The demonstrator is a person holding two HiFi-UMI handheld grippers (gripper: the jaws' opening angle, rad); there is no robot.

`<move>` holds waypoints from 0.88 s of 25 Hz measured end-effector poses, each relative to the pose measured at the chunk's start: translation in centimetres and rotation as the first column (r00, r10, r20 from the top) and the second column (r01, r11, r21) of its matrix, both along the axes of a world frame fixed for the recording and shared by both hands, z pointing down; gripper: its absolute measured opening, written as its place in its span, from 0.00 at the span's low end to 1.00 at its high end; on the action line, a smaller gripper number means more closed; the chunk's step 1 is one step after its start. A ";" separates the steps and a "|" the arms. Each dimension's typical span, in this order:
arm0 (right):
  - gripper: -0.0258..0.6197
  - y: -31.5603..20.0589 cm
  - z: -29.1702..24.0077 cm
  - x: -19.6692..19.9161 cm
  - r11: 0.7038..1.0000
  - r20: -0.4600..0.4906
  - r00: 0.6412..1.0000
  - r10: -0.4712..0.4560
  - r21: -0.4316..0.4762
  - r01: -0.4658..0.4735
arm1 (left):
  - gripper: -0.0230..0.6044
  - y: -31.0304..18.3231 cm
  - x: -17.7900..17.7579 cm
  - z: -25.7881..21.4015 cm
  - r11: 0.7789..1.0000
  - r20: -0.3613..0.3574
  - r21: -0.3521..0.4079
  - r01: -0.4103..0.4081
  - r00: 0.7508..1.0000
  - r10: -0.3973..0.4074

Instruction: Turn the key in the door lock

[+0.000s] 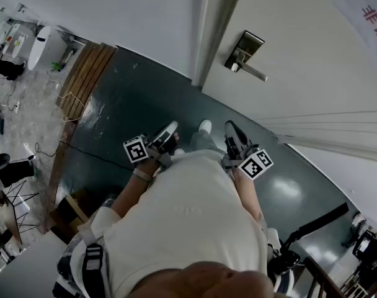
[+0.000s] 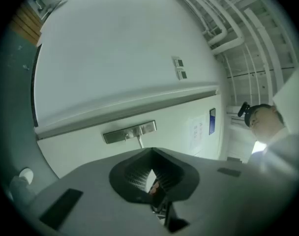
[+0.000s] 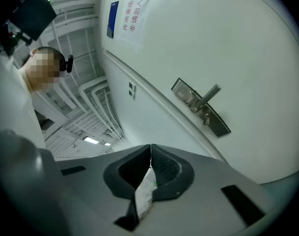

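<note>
One white door [image 1: 300, 54], glossy dark floor [image 1: 133, 104] below

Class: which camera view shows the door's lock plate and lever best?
The right gripper view: the lock plate is largest there, its lever standing out clearly. The head view shows it small, from above; the left gripper view shows it small too.
</note>
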State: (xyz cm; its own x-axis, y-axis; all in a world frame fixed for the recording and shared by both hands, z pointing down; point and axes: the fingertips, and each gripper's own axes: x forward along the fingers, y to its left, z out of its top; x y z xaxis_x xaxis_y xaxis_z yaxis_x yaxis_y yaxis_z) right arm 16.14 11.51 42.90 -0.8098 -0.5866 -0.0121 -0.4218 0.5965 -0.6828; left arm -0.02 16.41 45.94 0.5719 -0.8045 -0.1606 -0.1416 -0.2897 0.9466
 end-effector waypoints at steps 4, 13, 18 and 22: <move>0.08 -5.4 -0.9 0.8 1.000 0.016 1.000 -0.014 -0.014 0.015 | 0.05 -5.6 0.8 -1.3 0.999 0.103 0.037 0.007 0.995 -0.011; 0.08 -15.5 -0.2 1.8 0.999 -0.089 0.996 -0.018 0.034 0.022 | 0.05 -15.9 1.9 -0.8 0.999 0.016 -0.029 0.029 0.999 -0.029; 0.08 -17.3 1.0 1.3 0.992 -0.267 0.963 0.032 0.127 0.002 | 0.05 -18.2 1.4 -0.6 0.998 0.056 -0.055 -0.026 0.998 0.029; 0.08 -18.2 4.4 0.6 0.991 -0.354 0.931 0.086 0.130 -0.042 | 0.05 -19.4 0.6 1.1 0.995 0.079 -0.065 -0.077 0.993 0.082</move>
State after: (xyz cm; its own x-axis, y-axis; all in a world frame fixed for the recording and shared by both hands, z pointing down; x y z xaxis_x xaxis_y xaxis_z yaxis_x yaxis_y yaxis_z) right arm 16.71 -6.71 47.34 -0.7341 -0.6490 0.1994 -0.6648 0.6275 -0.4053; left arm 0.59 -2.97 47.06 0.6438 -0.7627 -0.0625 -0.1974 -0.2444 0.9494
